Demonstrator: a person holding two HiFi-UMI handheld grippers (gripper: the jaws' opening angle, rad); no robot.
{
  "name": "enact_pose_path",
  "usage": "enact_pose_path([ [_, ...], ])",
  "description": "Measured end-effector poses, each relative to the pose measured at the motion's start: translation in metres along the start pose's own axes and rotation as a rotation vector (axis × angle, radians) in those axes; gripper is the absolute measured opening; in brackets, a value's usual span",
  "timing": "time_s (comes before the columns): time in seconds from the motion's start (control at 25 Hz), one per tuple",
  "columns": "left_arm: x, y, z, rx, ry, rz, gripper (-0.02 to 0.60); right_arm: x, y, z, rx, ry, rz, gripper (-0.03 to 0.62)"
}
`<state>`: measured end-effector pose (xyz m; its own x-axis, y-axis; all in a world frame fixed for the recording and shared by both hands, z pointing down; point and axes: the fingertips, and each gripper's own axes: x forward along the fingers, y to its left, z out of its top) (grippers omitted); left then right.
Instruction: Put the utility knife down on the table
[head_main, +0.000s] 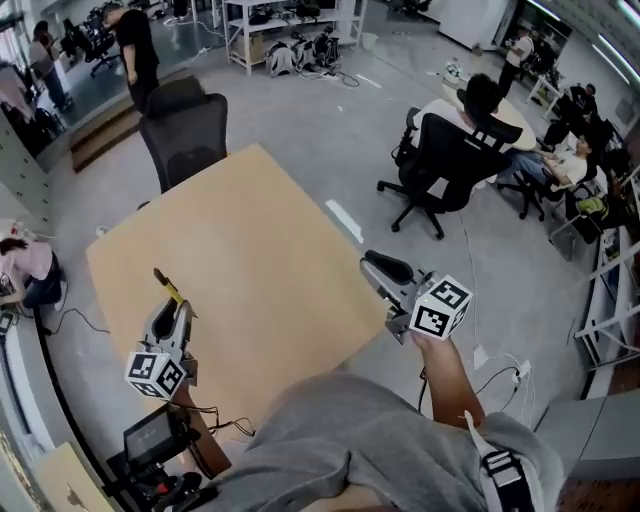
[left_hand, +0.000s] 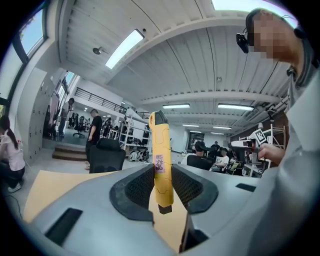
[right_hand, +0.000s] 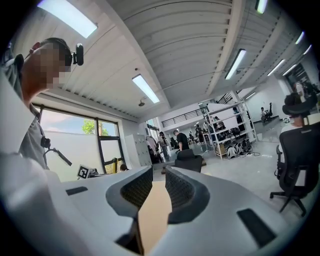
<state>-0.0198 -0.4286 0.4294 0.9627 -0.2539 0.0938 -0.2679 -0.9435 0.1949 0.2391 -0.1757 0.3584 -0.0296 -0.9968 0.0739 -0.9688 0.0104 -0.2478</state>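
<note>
The yellow utility knife (left_hand: 161, 160) is pinched between the jaws of the left gripper (left_hand: 162, 186). In the left gripper view it stands upright, with its dark lower end hanging below the pads and most of its body above them. The right gripper (right_hand: 159, 189) has its jaws a little apart, and only the tan table (head_main: 250, 250) shows through the gap. The head view alone shows both grippers well apart at the near side of the table, while only the left gripper view shows the small label on the knife.
</note>
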Motion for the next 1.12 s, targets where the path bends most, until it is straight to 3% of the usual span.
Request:
enact_pose_path([
  [0.16, 0.001, 0.006, -0.005, -0.005, -0.006, 0.012, 0.107, 0.006, -0.004, -0.008, 0.005, 0.015, 0.008, 0.080],
  [0.44, -0.025, 0.025, 0.000, -0.017, -0.006, 0.097, 0.107, 0.041, 0.006, -0.004, 0.009, 0.048, 0.091, 0.080],
  [0.6, -0.018, 0.032, 0.005, 0.009, -0.006, 0.130, 0.107, 0.053, -0.002, -0.001, 0.022, 0.043, 0.133, 0.080],
  [0.76, -0.008, 0.020, 0.017, -0.001, 0.026, 0.238, 0.107, 0.076, -0.039, 0.008, 0.085, 0.094, 0.228, 0.080],
  [0.88, 0.019, 0.038, 0.022, 0.010, 0.060, 0.274, 0.107, 0.111, -0.063, 0.019, 0.079, 0.079, 0.274, 0.080],
  [1.12, 0.022, 0.069, 0.026, 0.019, 0.080, 0.309, 0.107, 0.157, -0.054, 0.000, 0.086, 0.103, 0.340, 0.080],
])
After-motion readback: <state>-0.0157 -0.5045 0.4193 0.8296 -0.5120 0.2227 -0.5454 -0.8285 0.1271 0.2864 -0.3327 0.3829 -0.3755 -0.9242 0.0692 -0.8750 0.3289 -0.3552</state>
